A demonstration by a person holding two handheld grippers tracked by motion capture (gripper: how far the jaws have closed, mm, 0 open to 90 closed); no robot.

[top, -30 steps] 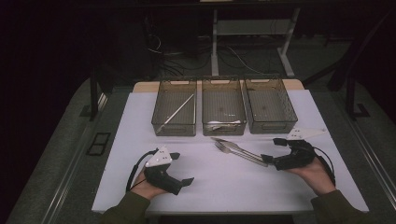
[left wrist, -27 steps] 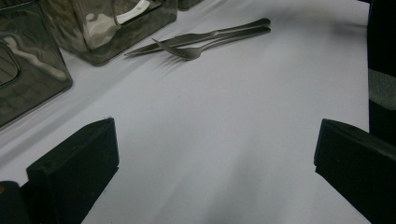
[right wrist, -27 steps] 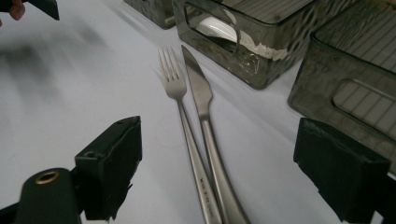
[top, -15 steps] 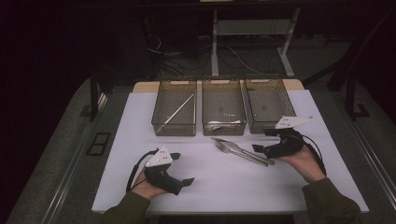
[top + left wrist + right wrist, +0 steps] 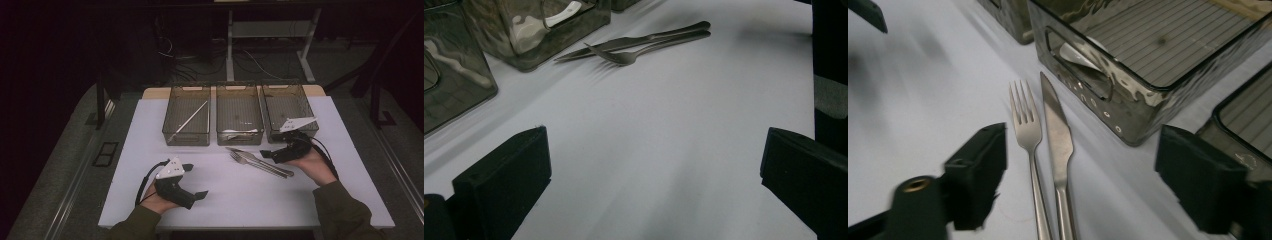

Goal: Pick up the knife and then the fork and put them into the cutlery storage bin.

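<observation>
A steel fork (image 5: 255, 166) and a steel knife (image 5: 252, 156) lie side by side on the white mat (image 5: 240, 200), tips pointing toward the bins. My right gripper (image 5: 270, 152) hovers low at their handle ends. In the right gripper view the fork (image 5: 1025, 125) and knife (image 5: 1057, 125) run up between the jaws of my right gripper (image 5: 1083, 165), which have just been closing and stand open, pads clear of both. My left gripper (image 5: 196, 181) rests open near the front left. In the left gripper view, my left gripper (image 5: 654, 175) holds nothing, and the fork (image 5: 624, 56) lies far ahead.
Three smoked plastic bins stand in a row at the back of the mat. The left bin (image 5: 186, 140) holds a long pale stick, the middle bin (image 5: 239, 141) a white utensil. The right bin (image 5: 272, 107) stands just behind the right hand.
The right hand has moved left and toward the bins, bringing its gripper over the handle ends of the fork and knife. The left gripper has stayed put.
</observation>
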